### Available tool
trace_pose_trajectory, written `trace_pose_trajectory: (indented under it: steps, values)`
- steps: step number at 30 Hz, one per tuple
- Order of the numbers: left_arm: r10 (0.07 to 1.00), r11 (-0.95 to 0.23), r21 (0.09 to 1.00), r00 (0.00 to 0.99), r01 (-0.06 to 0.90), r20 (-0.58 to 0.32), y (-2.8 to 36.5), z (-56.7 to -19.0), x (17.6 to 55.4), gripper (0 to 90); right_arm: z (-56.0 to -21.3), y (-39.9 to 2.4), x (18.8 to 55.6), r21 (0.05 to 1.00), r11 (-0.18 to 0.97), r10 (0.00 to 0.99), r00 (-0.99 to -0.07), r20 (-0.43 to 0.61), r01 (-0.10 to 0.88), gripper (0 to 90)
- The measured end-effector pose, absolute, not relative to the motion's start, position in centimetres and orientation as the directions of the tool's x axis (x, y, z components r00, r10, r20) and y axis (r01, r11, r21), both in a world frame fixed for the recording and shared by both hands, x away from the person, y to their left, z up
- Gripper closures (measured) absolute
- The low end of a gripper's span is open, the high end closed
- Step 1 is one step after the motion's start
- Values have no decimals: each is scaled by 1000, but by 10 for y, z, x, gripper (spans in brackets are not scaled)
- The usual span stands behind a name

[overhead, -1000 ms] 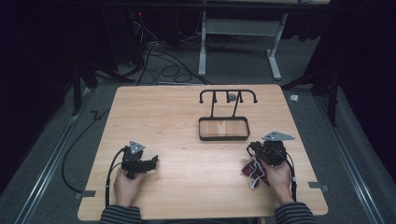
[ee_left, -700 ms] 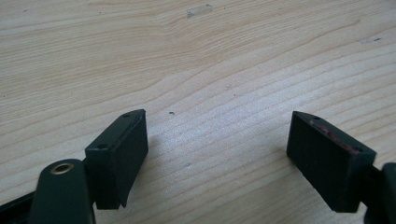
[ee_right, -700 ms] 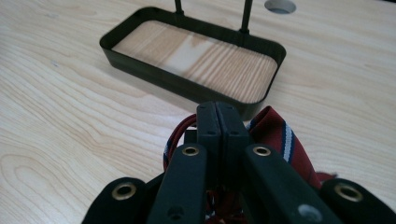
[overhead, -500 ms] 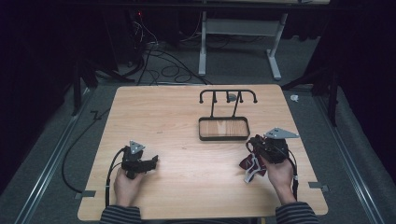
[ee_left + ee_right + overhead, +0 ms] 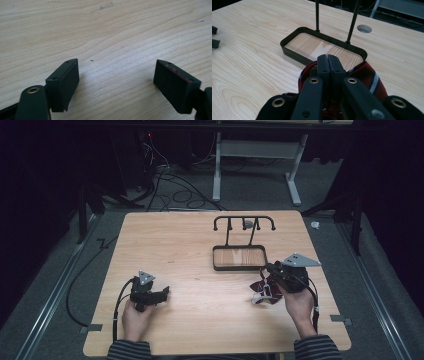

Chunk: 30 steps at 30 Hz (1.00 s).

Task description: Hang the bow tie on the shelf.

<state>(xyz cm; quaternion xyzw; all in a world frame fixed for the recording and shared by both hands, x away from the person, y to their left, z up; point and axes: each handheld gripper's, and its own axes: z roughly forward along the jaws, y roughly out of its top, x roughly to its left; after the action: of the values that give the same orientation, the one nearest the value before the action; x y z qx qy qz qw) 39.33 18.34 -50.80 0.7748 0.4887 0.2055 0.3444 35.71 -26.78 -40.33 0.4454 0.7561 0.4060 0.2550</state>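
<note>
- Right gripper: jaws pressed together, pinching a dark red cloth with pale stripes. In the high view the cloth hangs from the right gripper over the table's right front part; whether its lower folds rest on the wood, cannot tell.
- Key relation: the black rack, a shallow tray with posts rising to a hooked bar, lies straight ahead of the right jaws, just beyond the cloth. From above, the rack sits up and left of the gripper, close by.
- The tray's long axis runs across the table, so the hooked bar faces the person broadside.
- Judgement: if the cloth goes to the rack, it is a short forward carry, upward for the bar.
- Left gripper: jaws spread, nothing between, low over bare table, well apart from the rack. The right hand is the nearer one.
</note>
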Motion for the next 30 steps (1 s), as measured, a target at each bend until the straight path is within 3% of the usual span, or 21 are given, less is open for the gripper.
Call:
trace_pose_trajectory:
  steps: [30]
  values:
    - [898, -286, 734, 439, 616, -18, 183, -508, 393, 211, -376, -249, 356, 879, 297, 852, -519, -68, 374, 900]
